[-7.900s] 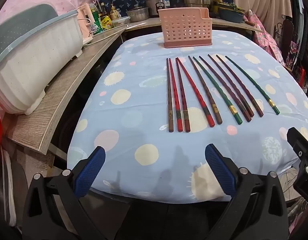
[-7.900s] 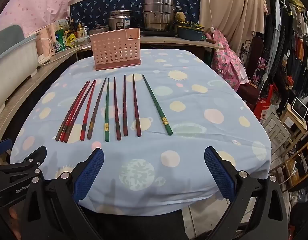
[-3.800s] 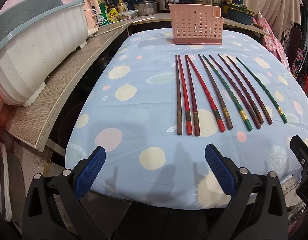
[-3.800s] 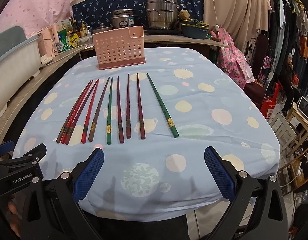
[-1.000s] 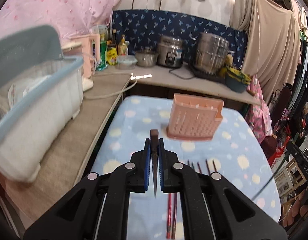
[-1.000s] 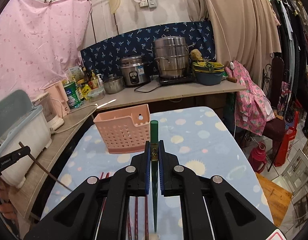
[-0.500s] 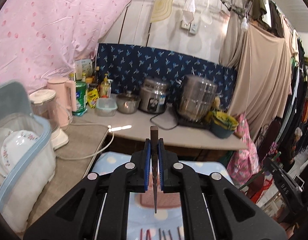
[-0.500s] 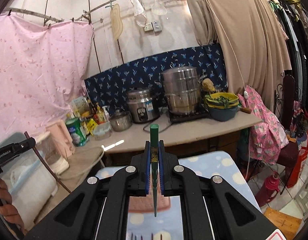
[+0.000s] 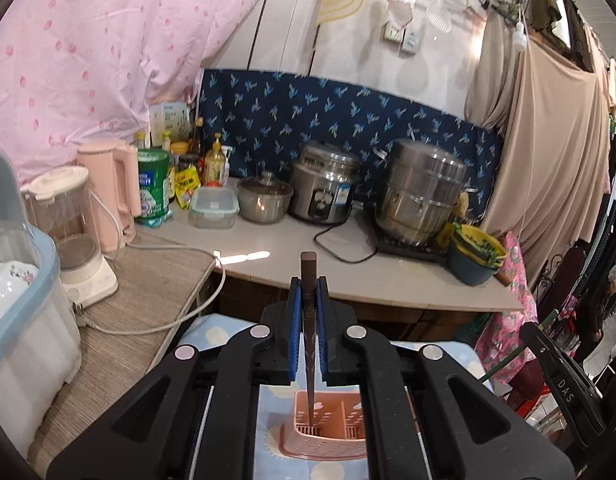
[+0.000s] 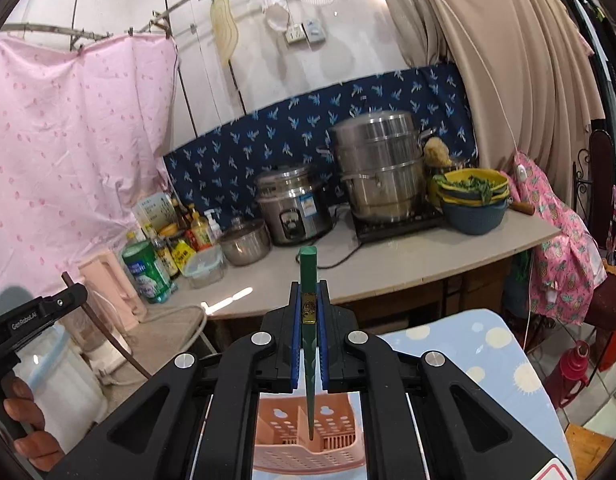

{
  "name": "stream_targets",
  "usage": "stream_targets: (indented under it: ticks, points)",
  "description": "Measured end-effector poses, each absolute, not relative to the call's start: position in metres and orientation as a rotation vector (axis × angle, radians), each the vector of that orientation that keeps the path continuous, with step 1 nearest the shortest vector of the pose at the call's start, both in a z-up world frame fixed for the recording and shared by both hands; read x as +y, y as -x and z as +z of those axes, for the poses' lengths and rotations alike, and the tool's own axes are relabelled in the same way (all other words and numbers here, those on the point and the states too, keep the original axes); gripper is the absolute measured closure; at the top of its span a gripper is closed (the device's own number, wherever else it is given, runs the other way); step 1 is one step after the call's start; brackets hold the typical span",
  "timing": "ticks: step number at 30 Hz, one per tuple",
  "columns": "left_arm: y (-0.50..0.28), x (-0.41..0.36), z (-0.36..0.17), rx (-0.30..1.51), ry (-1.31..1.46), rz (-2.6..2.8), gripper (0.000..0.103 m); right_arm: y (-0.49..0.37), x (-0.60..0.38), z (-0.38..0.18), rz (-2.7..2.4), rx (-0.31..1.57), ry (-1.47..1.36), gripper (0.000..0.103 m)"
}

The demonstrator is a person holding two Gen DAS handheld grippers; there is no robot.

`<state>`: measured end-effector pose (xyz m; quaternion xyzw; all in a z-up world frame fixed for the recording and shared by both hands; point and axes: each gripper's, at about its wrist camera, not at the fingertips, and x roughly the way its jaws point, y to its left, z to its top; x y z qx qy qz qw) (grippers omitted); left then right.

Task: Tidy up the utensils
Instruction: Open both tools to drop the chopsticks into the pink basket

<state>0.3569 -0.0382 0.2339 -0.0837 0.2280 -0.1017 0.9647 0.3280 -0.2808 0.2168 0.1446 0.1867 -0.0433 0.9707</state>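
My left gripper (image 9: 308, 300) is shut on a dark brown chopstick (image 9: 309, 344), held upright with its thin tip pointing down into the pink perforated utensil basket (image 9: 328, 436). My right gripper (image 10: 309, 304) is shut on a green chopstick (image 10: 309, 360), also upright, its tip hanging over the open top of the same basket (image 10: 308, 444). The left gripper with its brown chopstick also shows at the left of the right wrist view (image 10: 47, 312). The chopsticks left on the table are hidden by the gripper bodies.
The basket stands on a blue spotted tablecloth (image 10: 488, 356). Behind it runs a counter (image 9: 388, 276) with a rice cooker (image 9: 324, 188), steel steamer pot (image 9: 420, 196), bottles and a pink kettle (image 9: 107, 192). A dish rack bin (image 9: 23, 320) sits at the left.
Both grippers have gone from open at the table's near edge to shut on one chopstick each. They have lifted, tilted upright and moved forward over the pink basket.
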Motion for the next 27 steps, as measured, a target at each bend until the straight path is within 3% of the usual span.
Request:
stream_targets:
  ticks: [10, 12, 13, 15, 17, 27]
  points:
    - [-0.381, -0.031, 0.187, 0.546, 0.182, -0.193, 0.095, -0.356, -0.278, 0.159, -0.118, 0.493, -0.268, 0.096]
    - [-0.382, -0.027, 0.185, 0.547, 0.189, -0.199, 0.094, -0.355, -0.278, 0.156, -0.129, 0.489, -0.264, 0.091]
    - [-0.382, -0.025, 0.184, 0.547, 0.196, -0.197, 0.092, -0.355, -0.278, 0.157, -0.135, 0.488, -0.264, 0.088]
    - [-0.381, -0.019, 0.184, 0.542, 0.209, -0.19, 0.067, -0.35, -0.28, 0.16, -0.145, 0.47, -0.27, 0.071]
    - [-0.376, -0.015, 0.188, 0.523, 0.218, -0.178, 0.055, -0.343, -0.281, 0.166, -0.147, 0.45, -0.274, 0.067]
    - [-0.313, 0.006, 0.208, 0.482, 0.166, -0.17, 0.043, -0.268, -0.274, 0.2, -0.115, 0.375, -0.265, 0.054]
